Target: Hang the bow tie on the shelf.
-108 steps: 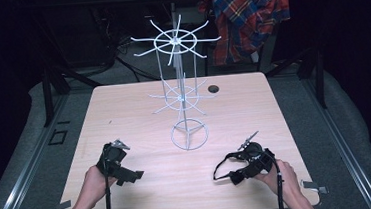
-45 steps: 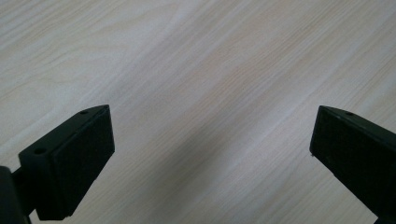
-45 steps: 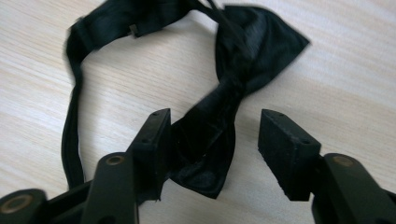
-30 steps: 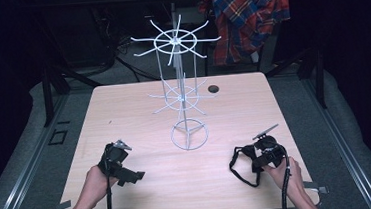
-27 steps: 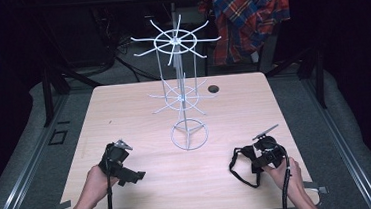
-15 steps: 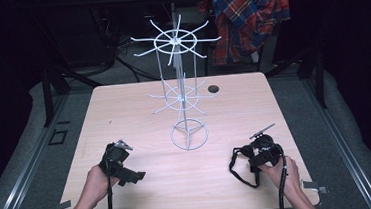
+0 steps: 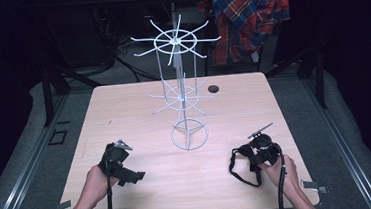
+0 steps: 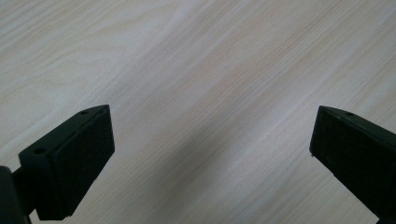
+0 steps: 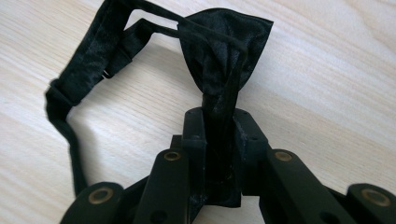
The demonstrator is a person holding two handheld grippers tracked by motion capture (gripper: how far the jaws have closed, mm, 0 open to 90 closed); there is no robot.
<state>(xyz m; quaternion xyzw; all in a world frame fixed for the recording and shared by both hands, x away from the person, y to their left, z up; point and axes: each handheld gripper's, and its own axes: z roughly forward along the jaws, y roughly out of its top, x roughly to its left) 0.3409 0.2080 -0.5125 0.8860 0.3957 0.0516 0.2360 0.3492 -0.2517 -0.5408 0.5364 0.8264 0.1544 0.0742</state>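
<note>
A black bow tie [image 9: 224, 51] with its strap [image 7: 241, 168] looped to the left lies on the wooden table [image 7: 123, 109] at the front right. My right gripper [image 9: 219, 116] is shut on the tie's knot, its jaws having just closed on the fabric between them. In the high view the right gripper [image 7: 257, 154] rests low on the table in a person's hand. At the front left, my left gripper [image 7: 131, 178] is held just above bare wood. Its jaws stand wide open with nothing between them [image 8: 210, 154].
A tall white wire rack [image 7: 180, 100] with spoke-like arms stands at the table's middle on a ring base [image 7: 189, 134]. A small dark disc [image 7: 214, 88] lies behind it. A plaid shirt [image 7: 246, 14] hangs beyond the far edge.
Since the earliest frame my right hand has shifted a little to the right with the bow tie. Over the last second both hands stay in place.
</note>
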